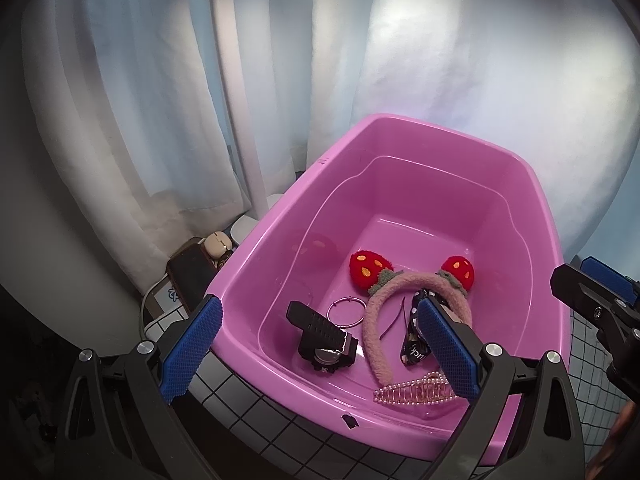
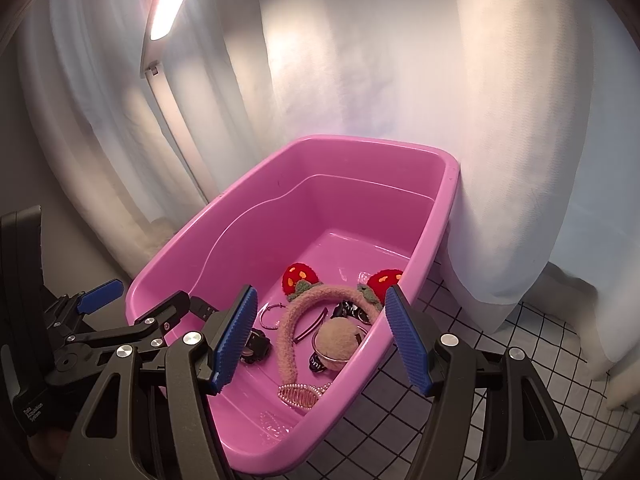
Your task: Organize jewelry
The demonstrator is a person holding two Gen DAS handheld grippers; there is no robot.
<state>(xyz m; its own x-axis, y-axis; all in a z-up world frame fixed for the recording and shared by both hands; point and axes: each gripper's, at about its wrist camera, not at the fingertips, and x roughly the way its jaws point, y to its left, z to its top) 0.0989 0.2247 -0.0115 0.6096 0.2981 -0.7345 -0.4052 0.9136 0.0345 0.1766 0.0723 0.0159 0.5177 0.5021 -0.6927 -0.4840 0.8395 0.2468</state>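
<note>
gridded cloth (image 2: 500,356), glossy pink tub (image 1: 256,256), fuzzy strawberry headband (image 1: 376,344)

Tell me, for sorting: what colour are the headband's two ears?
Red with orange spots, clearest in the left wrist view.

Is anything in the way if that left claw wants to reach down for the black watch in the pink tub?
Nothing visible blocks it. The left gripper is open above the tub's near rim, and the black watch lies uncovered on the floor, beside the hoop ring.
</note>
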